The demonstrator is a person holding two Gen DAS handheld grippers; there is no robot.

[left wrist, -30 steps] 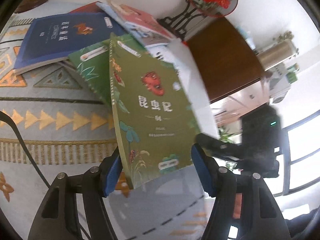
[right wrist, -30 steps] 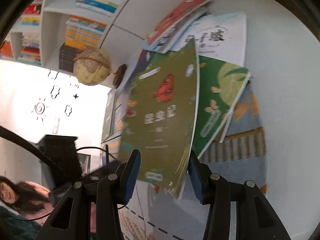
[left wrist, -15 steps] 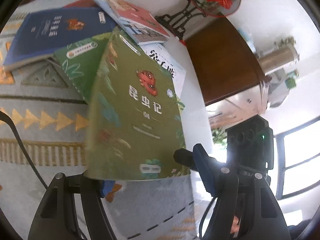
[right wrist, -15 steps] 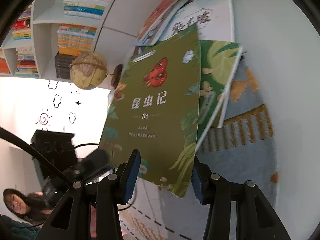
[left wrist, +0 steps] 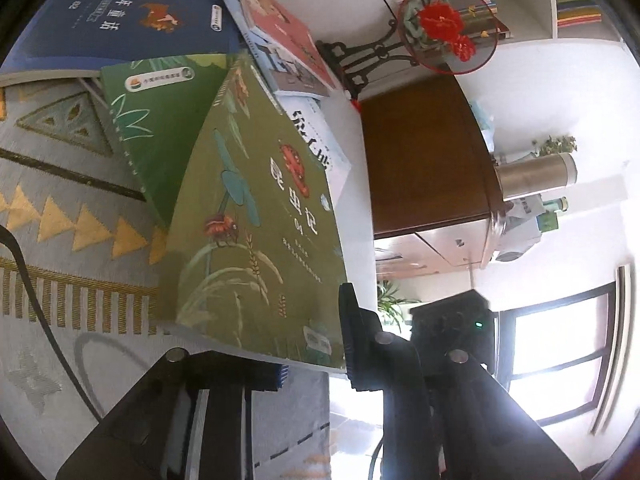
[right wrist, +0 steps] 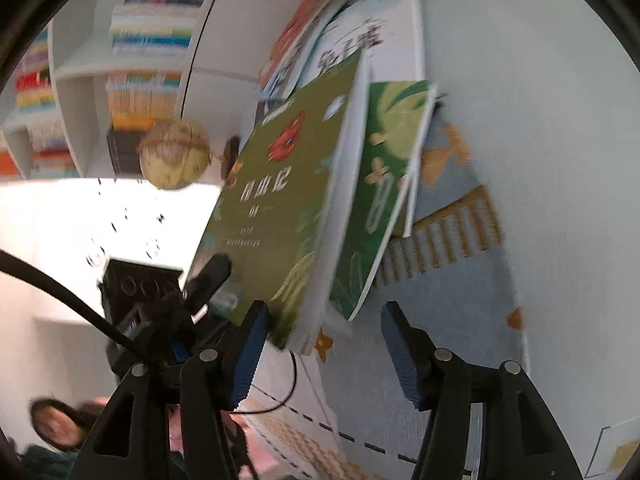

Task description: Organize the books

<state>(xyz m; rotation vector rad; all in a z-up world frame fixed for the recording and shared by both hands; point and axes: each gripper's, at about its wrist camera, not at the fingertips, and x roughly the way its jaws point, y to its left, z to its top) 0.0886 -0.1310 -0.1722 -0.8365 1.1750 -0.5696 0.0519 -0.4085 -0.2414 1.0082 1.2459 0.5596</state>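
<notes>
An olive-green book (left wrist: pixel 256 220) with a red insect on its cover is lifted off a pile on the rug. My left gripper (left wrist: pixel 312 356) is shut on its near edge, one finger under the book and one on the cover. In the right wrist view the same olive book (right wrist: pixel 280 200) stands tilted on edge. Its lower corner sits between the opening jaws of my right gripper (right wrist: pixel 324 344): it lies by the left pad, and the right pad is clear of it. Below it lie a bright green book (left wrist: pixel 160 128), a blue book (left wrist: pixel 120 16) and a white book (left wrist: pixel 320 148).
The patterned grey rug (left wrist: pixel 60 240) lies on a white floor. A brown wooden cabinet (left wrist: pixel 424 160) and a round red fan (left wrist: pixel 448 28) on a black stand are behind the pile. A globe (right wrist: pixel 174 154), full bookshelves (right wrist: pixel 144 40) and a person (right wrist: pixel 52 428) are on the right wrist view's left.
My left gripper has rolled and closed on the olive book's near edge. My right gripper's jaws have spread apart and the book has tipped more onto its edge.
</notes>
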